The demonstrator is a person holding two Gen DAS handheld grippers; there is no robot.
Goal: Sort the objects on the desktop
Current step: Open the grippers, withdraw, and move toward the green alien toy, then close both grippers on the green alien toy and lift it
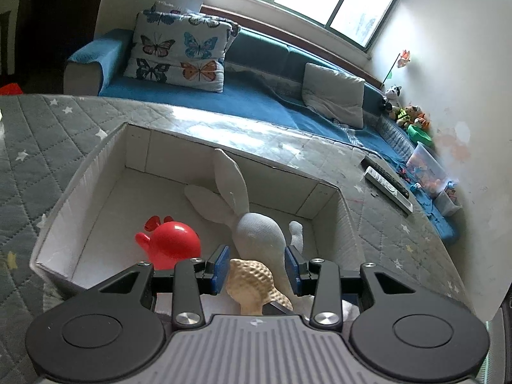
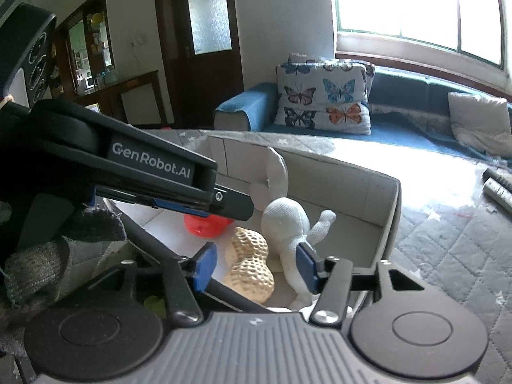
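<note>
big blue sofa (image 1: pixel 262 96) along the window wall, butterfly pillow (image 1: pixel 177 57) at one end, plain grey cushion (image 1: pixel 332 94) further along, small plush toys (image 1: pixel 404 110) piled at the far end. quilted grey desk (image 1: pixel 48 147) with little stars in front of it, carrying a white open-top box (image 1: pixel 96 166). two remotes (image 1: pixel 387 185) and a clear tub of small bits (image 1: pixel 427 168) off to the side on the desk, well apart from the box.

inside the box: white bunny plush (image 1: pixel 256 230) lying with ears toward the far wall, red round toy (image 1: pixel 172 243) just beside it, tan peanut-shaped toy (image 1: pixel 252 284) nearest the cameras, touching the bunny.

left gripper (image 1: pixel 257 268) over the near part of the box, blue fingers (image 1: pixel 220 268) spread wide either side of the peanut, not touching it. right gripper (image 2: pixel 254 267) likewise spread wide, peanut and bunny body between its fingers (image 2: pixel 204 265), nothing held.

in the right wrist view, left gripper's black body (image 2: pixel 153 172) cutting across from the left, hiding most of the red toy and the box's near-left corner. gloved hand (image 2: pixel 35 256) at the left edge.
</note>
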